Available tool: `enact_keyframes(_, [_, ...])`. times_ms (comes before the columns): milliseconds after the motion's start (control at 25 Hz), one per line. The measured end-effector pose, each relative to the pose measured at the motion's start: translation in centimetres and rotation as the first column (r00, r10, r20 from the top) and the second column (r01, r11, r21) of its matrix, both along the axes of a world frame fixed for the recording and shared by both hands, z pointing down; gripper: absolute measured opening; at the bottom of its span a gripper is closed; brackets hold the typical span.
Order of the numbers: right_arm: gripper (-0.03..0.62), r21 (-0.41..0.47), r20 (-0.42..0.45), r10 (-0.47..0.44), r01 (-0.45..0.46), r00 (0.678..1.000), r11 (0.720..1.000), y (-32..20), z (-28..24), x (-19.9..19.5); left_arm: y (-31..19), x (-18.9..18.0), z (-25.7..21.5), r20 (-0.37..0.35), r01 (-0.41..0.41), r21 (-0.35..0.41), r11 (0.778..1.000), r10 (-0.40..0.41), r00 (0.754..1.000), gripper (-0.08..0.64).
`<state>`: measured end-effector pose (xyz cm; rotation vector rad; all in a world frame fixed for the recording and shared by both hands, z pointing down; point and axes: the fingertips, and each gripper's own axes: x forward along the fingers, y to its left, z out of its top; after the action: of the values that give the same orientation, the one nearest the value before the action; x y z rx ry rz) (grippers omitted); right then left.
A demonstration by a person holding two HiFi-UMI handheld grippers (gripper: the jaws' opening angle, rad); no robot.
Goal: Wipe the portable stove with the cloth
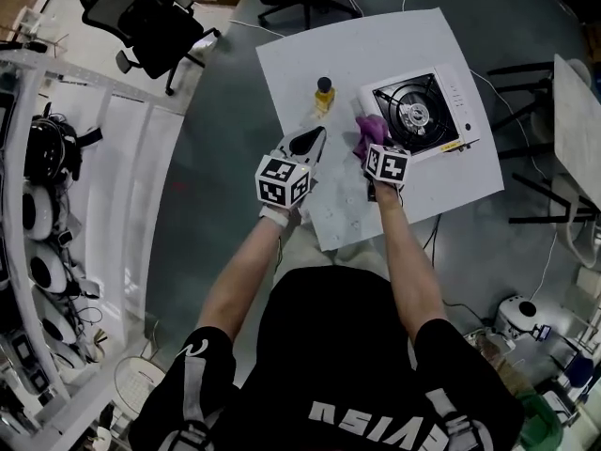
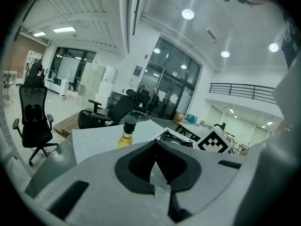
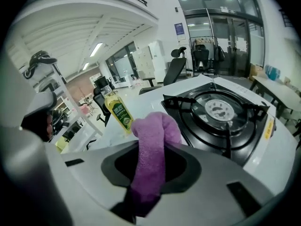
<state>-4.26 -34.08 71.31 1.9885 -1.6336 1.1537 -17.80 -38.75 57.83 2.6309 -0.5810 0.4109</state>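
Desk [image 1: 310,54]: white top on a grey floor, seen from above. Portable stove [image 1: 424,111]: white body with a black burner grate and a round centre plate, set at the far right of the desk; the right gripper view shows it close ahead [image 3: 221,112], and the left gripper view shows one corner of it [image 2: 171,136]. Cloth [image 1: 368,133]: purple towelling, pinched in the right claw [image 1: 372,150], with its bunched end sticking out past the tips at the stove's near left edge; whether it touches the stove cannot be told. In the right gripper view the cloth [image 3: 157,126] runs up the middle of the right claw [image 3: 153,149], with the pads pressed on both sides of it. Left claw [image 1: 317,135]: over the desk to the left of the right one and pointing toward the bottle; its tips meet in the left gripper view [image 2: 155,144] and nothing is between them. Bottle [image 1: 324,94]: yellow liquid and a dark cap, standing upright on the desk left of the stove and apart from it; the right gripper view shows its green label [image 3: 118,111], and it also shows in the left gripper view [image 2: 126,134]. Marker cubes: one on each gripper, left [image 1: 283,180] and right [image 1: 387,164]. Office chair [image 1: 146,17]: black, on the floor beyond the desk's left side.
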Motion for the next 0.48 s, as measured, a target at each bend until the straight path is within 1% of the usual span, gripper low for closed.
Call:
enact_keyframes(160, [0.100, -0.001, -0.013, 0.029, -0.029, 1.000, 1.000, -3.6, 0.3, 0.1, -3.0, -0.5, 0.5, 0.007, -0.039, -0.001, 0.999, 0.039, 0.999, 0.008])
enact_keyframes(480, [0.100, -0.005, -0.032, 0.046, -0.046, 0.998, 0.999, -9.7, 0.2, 0.6, -7.9, -1.1, 1.0, -0.006, -0.063, -0.012, 0.998, 0.062, 0.998, 0.008])
